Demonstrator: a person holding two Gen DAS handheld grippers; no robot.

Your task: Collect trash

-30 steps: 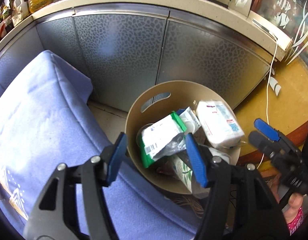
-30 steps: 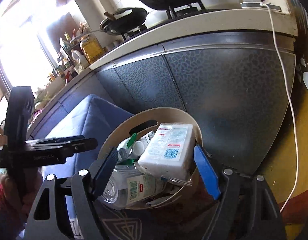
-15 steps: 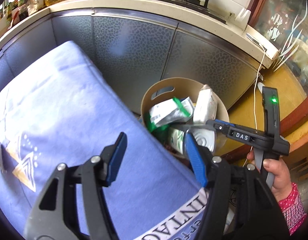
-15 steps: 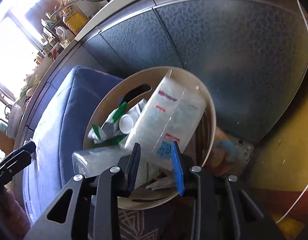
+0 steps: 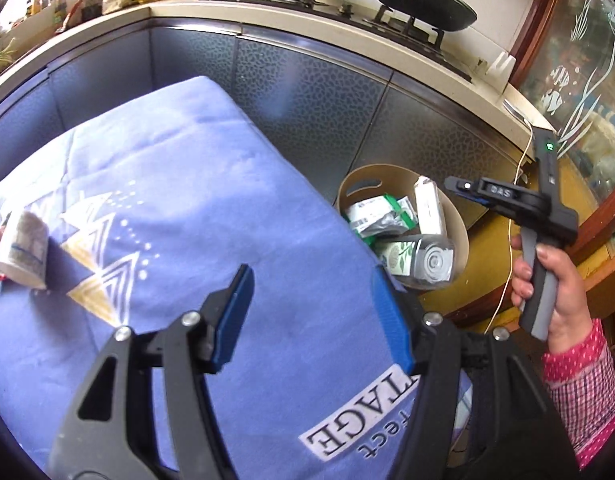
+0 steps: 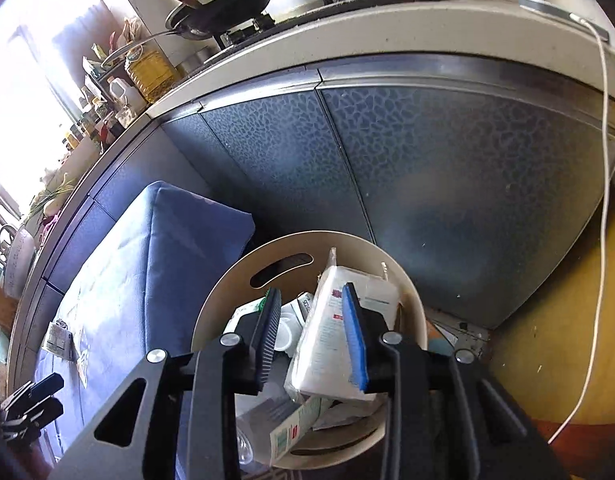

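A beige round trash bin [image 5: 461, 236] [image 6: 227, 296] stands on the floor by the blue-covered table. It holds a white tissue pack [image 6: 327, 340] [image 5: 429, 208], a green-and-white packet [image 5: 373, 216] and a clear plastic bottle [image 5: 427, 260]. My left gripper [image 5: 313, 316] is open and empty above the blue cloth [image 5: 187, 200]. My right gripper [image 6: 311, 336] hangs above the bin with its jaws partly closed and nothing between them; it also shows in the left wrist view [image 5: 451, 184]. A crumpled paper roll [image 5: 21, 252] lies on the cloth at far left.
Dark patterned cabinet doors [image 6: 427, 168] stand behind the bin under a counter with pans [image 5: 419, 8] and an oil bottle [image 6: 149, 72]. A white cable [image 6: 599, 200] hangs down at right over the yellow floor [image 6: 547, 352].
My left gripper has pulled back and up from the bin to over the cloth. My right gripper narrowed its jaws and rose above the bin; the tissue pack now stands on edge in the bin.
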